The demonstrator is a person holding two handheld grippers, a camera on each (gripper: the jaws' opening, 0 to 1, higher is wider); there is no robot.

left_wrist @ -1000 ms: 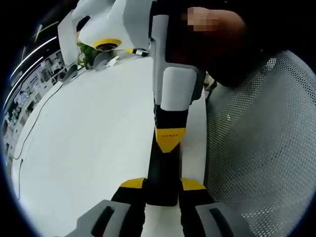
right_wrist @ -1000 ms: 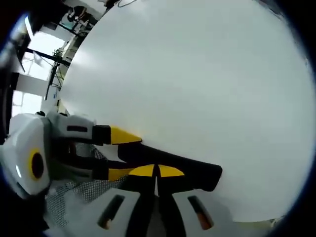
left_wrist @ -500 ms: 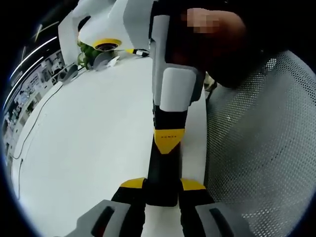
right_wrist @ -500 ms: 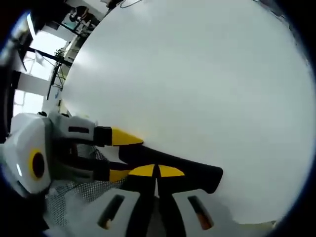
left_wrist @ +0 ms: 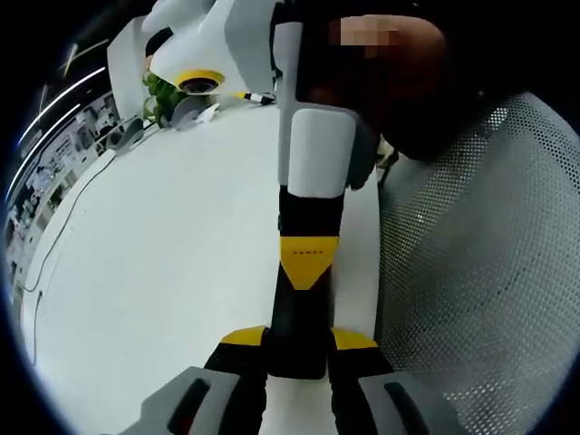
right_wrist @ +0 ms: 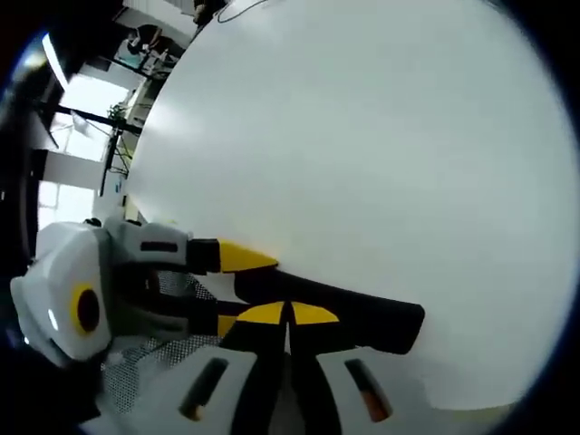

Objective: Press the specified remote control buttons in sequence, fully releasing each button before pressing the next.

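Observation:
A slim black remote (left_wrist: 295, 313) sticks out over the white table (left_wrist: 172, 245), held at its near end by my left gripper (left_wrist: 299, 338), whose yellow-tipped jaws are shut on its sides. My right gripper (left_wrist: 308, 261) comes down from the top with its jaws shut, its yellow tip resting on the remote's top face. In the right gripper view the same closed tips (right_wrist: 288, 314) sit on the remote (right_wrist: 376, 313), which runs rightward above the table (right_wrist: 362, 136), while the left gripper (right_wrist: 237, 292) clamps it from the left. The buttons are hidden.
A grey mesh chair back (left_wrist: 480, 272) rises past the table's right edge. A green plant (left_wrist: 159, 91) and small items stand at the far end, and a thin cable (left_wrist: 54, 236) runs along the left side. A person's hand (left_wrist: 390, 82) holds the right gripper.
The right gripper's yellow tip has slid slightly nearer along the remote. The right gripper view has shifted a little. The left gripper's hold is unchanged.

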